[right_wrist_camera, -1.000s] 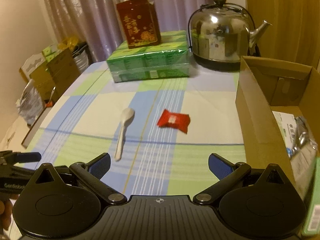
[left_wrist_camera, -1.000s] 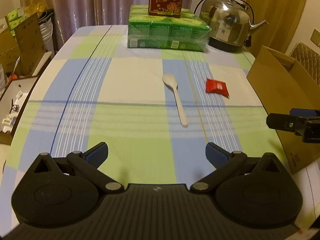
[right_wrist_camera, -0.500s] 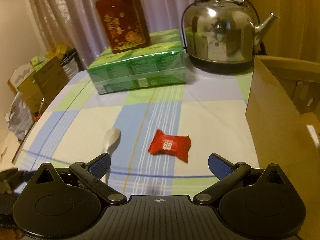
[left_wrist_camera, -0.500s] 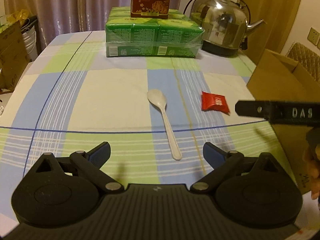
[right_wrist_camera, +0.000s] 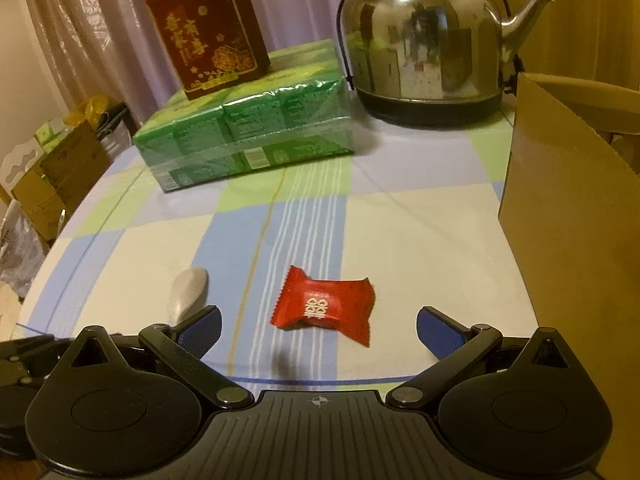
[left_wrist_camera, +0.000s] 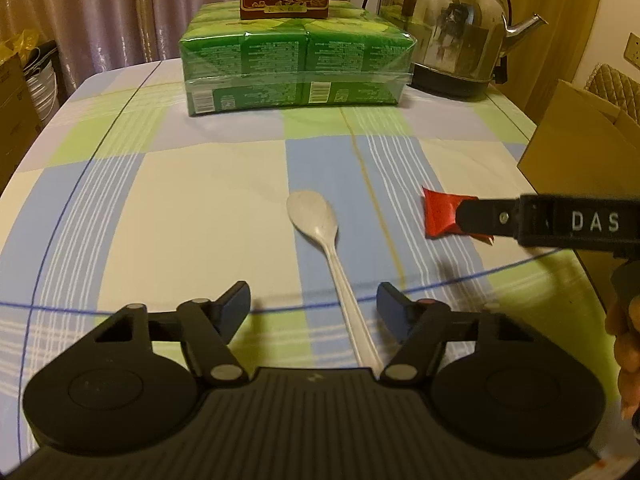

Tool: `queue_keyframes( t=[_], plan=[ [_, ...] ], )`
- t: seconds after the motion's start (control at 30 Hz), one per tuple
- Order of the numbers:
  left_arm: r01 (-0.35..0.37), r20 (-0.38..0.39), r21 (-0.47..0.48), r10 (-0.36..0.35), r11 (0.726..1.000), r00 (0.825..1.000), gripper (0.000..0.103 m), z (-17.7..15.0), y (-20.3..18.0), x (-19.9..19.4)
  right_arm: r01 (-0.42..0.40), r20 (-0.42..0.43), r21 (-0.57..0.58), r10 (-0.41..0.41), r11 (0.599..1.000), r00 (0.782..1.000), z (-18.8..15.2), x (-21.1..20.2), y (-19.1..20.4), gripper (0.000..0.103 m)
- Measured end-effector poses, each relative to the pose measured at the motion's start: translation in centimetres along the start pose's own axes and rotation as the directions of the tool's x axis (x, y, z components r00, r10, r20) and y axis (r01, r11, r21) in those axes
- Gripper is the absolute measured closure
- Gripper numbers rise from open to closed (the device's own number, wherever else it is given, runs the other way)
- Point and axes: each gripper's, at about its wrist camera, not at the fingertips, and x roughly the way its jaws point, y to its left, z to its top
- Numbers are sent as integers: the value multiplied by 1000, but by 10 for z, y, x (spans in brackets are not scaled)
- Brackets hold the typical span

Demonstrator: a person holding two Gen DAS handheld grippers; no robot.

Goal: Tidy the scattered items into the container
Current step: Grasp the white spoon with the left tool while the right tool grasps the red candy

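Left hand-held gripper (left_wrist_camera: 314, 304) is closing, spoon (left_wrist_camera: 326, 248) handle between its jaws, pads not yet touching. Centre on the handle and keep low so it doesn't skid on the surface (left_wrist_camera: 192, 200). Right hand-held gripper (right_wrist_camera: 318, 326) is wide open, holding nothing, candy (right_wrist_camera: 324, 306) just ahead of it. Box (right_wrist_camera: 568, 248) sits at right. Count: one spoon, one candy, one box
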Motion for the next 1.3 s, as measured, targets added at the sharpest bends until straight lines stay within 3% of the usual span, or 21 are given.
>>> queue_keyframes(
  t=[0.13,0.27,0.53,0.83,0.97,1.17,1.23,1.3],
  plan=[
    [6,-1,0,-6,1000,1000,60,5,1,10,8,-9,1,-8,1000,1000,-2,7,-2,2],
    [29,3,-6,-29,1000,1000,64,9,0,17,13,-13,7,-13,1000,1000,-3,12,-5,2],
    [22,10,3,-22,1000,1000,98,10,3,23,15,-15,3,-15,1000,1000,-4,18,-6,2],
    [-21,19,38,20,999,1000,99,3,24,11,18,-13,-16,-18,1000,1000,-3,32,4,2],
    [-29,24,33,28,999,999,99,1,29,10,63,-14,-34,-64,997,998,-2,41,9,3],
    [-42,36,37,41,998,999,97,0,30,12,137,4,-68,-137,988,991,-2,49,15,18],
    [-41,40,28,40,999,998,88,0,31,13,160,12,-89,-159,983,987,-2,49,18,31],
    [-45,41,28,44,999,998,87,0,30,14,173,21,-99,-172,980,985,-2,49,19,40]
  ],
)
